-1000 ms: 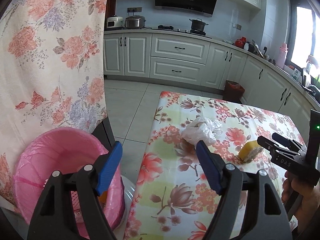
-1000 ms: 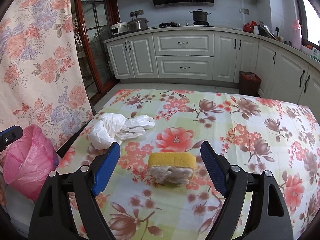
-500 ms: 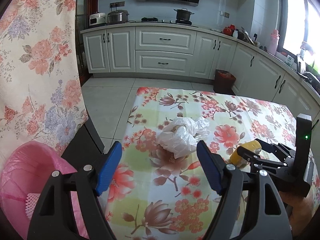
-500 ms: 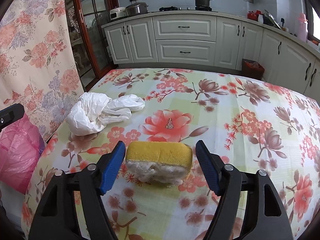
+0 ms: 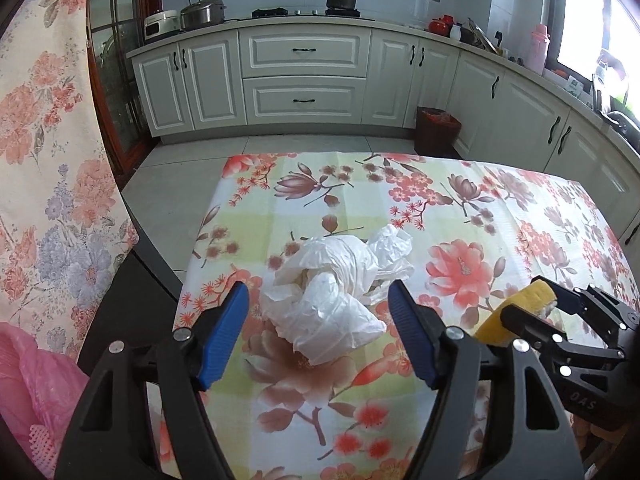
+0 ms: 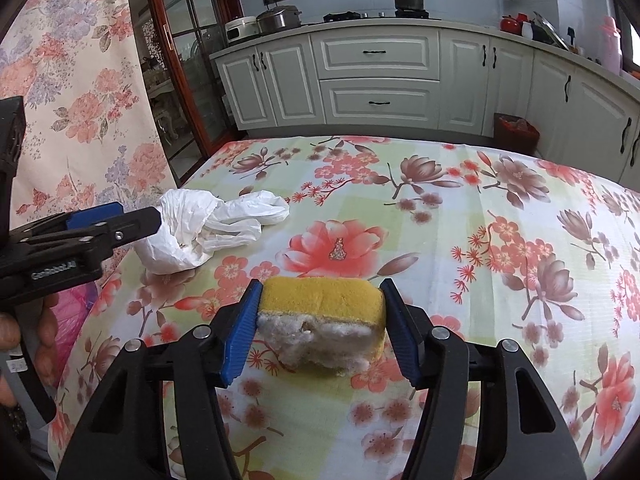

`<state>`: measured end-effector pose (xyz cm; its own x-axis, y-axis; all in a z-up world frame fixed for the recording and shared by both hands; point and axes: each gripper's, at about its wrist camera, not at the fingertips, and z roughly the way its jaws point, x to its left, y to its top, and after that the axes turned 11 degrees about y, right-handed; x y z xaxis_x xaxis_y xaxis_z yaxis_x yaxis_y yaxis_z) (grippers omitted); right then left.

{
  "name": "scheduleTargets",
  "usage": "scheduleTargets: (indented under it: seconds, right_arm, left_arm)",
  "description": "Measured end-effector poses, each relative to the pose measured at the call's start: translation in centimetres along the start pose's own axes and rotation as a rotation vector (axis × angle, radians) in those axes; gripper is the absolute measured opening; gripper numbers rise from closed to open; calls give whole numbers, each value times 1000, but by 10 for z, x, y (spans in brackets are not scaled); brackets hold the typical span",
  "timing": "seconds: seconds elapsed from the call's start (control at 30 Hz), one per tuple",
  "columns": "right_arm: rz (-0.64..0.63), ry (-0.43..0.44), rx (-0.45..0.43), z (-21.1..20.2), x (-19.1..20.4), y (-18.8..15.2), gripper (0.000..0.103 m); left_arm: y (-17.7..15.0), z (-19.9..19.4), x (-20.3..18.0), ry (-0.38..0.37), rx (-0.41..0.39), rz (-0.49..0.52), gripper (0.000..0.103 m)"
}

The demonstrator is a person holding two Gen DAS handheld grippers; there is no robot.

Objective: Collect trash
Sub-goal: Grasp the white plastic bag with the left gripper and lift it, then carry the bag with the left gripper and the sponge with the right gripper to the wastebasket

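Sponge [image 6: 322, 316], yellow over a frayed white underside, is clamped end to end by the right gripper [image 6: 320, 332], whose jaws have just been closing; soft and light, a mid-body hold is judged right. Crumpled plastic bag [image 5: 334, 292] is seen near the table [image 5: 460, 420] left edge, between the gaping left gripper's [image 5: 318, 336] pads, also just narrowing, untouched; flimsy, slippery, best pinched at its bulk.

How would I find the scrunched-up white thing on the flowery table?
Look at the flowery tablecloth, at its left edge by the curtain. The white plastic bag lies there crumpled, beside the left tool. Unlike the yellow sponge, it is thin, shiny and white.
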<state>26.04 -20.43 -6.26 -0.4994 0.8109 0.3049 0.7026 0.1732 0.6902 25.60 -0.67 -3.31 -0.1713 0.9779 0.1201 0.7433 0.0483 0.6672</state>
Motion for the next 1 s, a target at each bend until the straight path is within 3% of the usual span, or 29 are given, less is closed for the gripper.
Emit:
scheduleTargets:
  seconds: [0.1,0.17,0.27,1.0]
  right_arm:
    - [1,0,0,-1,-1,0,56]
    - [1,-1,0,-1,-2,0,56]
    - [-8,-6,2,-2,0,0,55]
    - [-37,-6,-52,-44,37,-13,55]
  left_arm:
    - [-1,15,-2,3,30,17,63]
    - [-3,24,-4,3,55,39,41]
    - [-8,25,-5,3,66,59,35]
    - [-55,-74,39,3,-17,-61,33]
